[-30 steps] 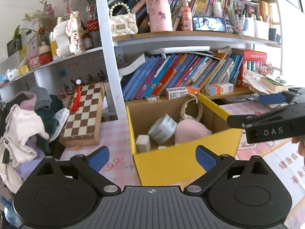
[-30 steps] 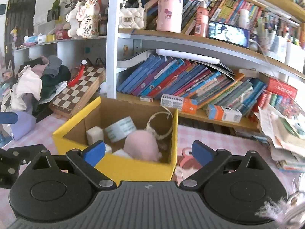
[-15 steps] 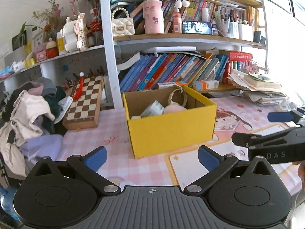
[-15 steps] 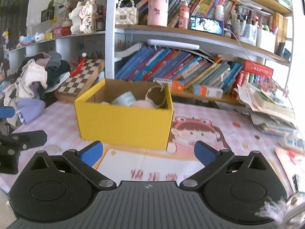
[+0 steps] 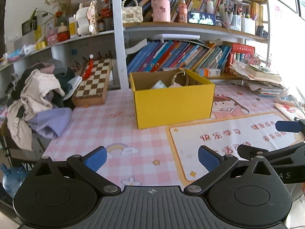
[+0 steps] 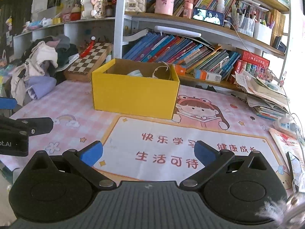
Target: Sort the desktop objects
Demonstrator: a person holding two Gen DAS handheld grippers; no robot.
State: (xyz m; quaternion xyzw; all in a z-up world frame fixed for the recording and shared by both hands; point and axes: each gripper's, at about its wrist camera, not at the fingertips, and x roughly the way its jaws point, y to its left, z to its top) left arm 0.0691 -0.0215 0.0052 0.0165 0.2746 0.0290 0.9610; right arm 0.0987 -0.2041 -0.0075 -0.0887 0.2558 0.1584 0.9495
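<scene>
A yellow cardboard box (image 5: 172, 103) stands on the pink checked desk mat (image 5: 106, 126), also in the right wrist view (image 6: 133, 97). Inside it I see a white tape roll (image 5: 159, 85), a pale ring-shaped item (image 5: 180, 78) and a bit of something pink. My left gripper (image 5: 151, 159) is open and empty, low over the desk well in front of the box. My right gripper (image 6: 147, 153) is open and empty, over the white mat with red characters (image 6: 181, 148). Each gripper shows at the edge of the other's view.
A chessboard case (image 5: 93, 84) and a pile of clothes (image 5: 38, 97) lie at the left. A bookshelf with leaning books (image 5: 177, 57) runs behind the box. A stack of papers (image 6: 266, 97) and a power strip (image 6: 286, 124) lie at the right.
Both grippers have pulled back and down from above the box to the near part of the desk. The box now looks smaller and farther. Both stay open and empty.
</scene>
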